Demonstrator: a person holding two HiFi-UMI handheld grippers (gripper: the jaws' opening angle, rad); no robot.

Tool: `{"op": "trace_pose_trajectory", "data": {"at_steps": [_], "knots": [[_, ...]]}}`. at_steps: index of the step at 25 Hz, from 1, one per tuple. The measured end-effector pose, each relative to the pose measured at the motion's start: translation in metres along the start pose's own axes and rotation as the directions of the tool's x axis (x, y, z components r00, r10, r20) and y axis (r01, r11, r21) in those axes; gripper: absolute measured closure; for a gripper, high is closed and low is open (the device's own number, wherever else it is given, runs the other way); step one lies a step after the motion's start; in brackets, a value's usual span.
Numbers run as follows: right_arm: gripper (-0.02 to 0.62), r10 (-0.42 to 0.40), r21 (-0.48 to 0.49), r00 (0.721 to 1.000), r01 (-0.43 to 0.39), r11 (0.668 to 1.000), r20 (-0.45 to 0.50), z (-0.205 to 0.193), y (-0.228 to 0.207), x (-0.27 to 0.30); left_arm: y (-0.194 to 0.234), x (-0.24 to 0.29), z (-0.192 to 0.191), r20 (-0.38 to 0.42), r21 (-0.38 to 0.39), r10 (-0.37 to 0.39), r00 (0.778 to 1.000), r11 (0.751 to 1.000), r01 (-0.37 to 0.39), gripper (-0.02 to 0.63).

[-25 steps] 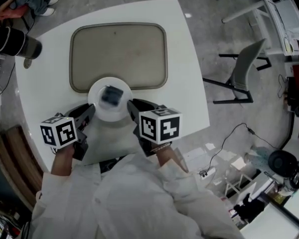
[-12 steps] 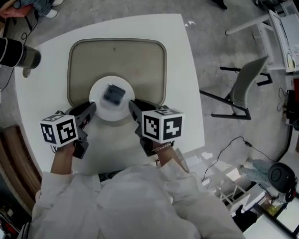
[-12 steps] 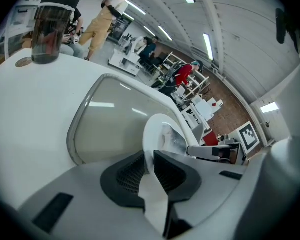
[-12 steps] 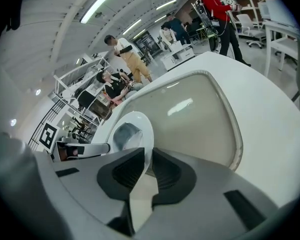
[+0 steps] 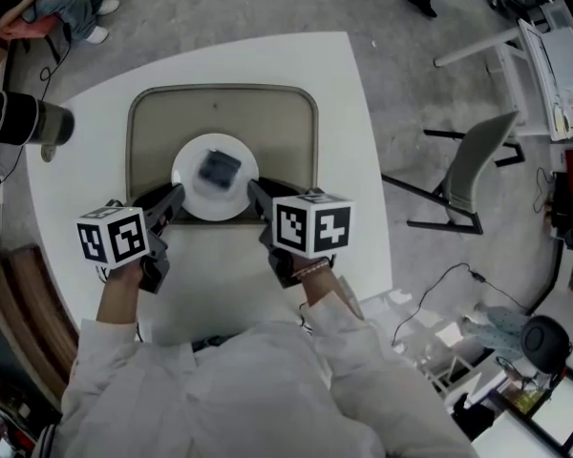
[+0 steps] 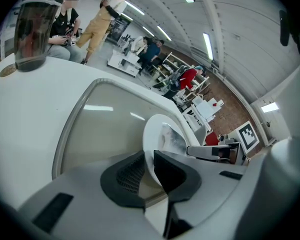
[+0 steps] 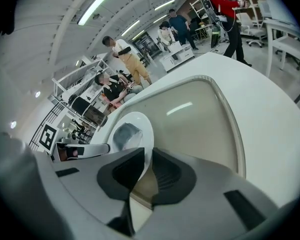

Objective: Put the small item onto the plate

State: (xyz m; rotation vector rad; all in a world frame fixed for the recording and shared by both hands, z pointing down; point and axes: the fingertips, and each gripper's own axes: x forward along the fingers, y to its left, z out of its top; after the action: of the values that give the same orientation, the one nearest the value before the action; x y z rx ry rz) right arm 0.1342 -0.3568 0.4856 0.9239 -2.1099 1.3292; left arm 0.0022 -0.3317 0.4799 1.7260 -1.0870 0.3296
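Plate [image 5: 187, 193]: being gripped at opposite sides of its rim by left gripper [image 5: 175, 197] and right gripper [image 5: 255, 195], jaws narrow. Small item [image 5: 218, 168] sitting mid-plate. Tray [image 5: 272, 127] lying beneath, at its near edge. Dark tumbler [image 5: 24, 122] standing at table's [image 5: 349, 170] far-left edge.

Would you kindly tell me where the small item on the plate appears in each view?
Head view: small item left of centre, on the plate.
Left gripper view: just right of centre, above the left claw.
Right gripper view: left of centre, above the right claw.
Shared landmark: the beige tray beneath the plate.
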Motion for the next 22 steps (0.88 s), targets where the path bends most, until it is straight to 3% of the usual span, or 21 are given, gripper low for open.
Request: {"op": "trace_pose_trajectory", "data": {"at_steps": [10, 22], "knots": [[0.537, -0.014, 0.013, 1.0, 0.014, 1.0, 0.015, 0.011, -0.007, 0.006, 0.003, 0.009, 0.01, 0.015, 0.005, 0.031, 0.999, 0.999, -0.031, 0.546], [0.537, -0.063, -0.026, 0.998, 0.063, 0.998, 0.01, 0.013, -0.005, 0.011, 0.005, 0.011, 0.015, -0.002, 0.114, 0.079, 0.997, 0.99, -0.078, 0.545]]}}
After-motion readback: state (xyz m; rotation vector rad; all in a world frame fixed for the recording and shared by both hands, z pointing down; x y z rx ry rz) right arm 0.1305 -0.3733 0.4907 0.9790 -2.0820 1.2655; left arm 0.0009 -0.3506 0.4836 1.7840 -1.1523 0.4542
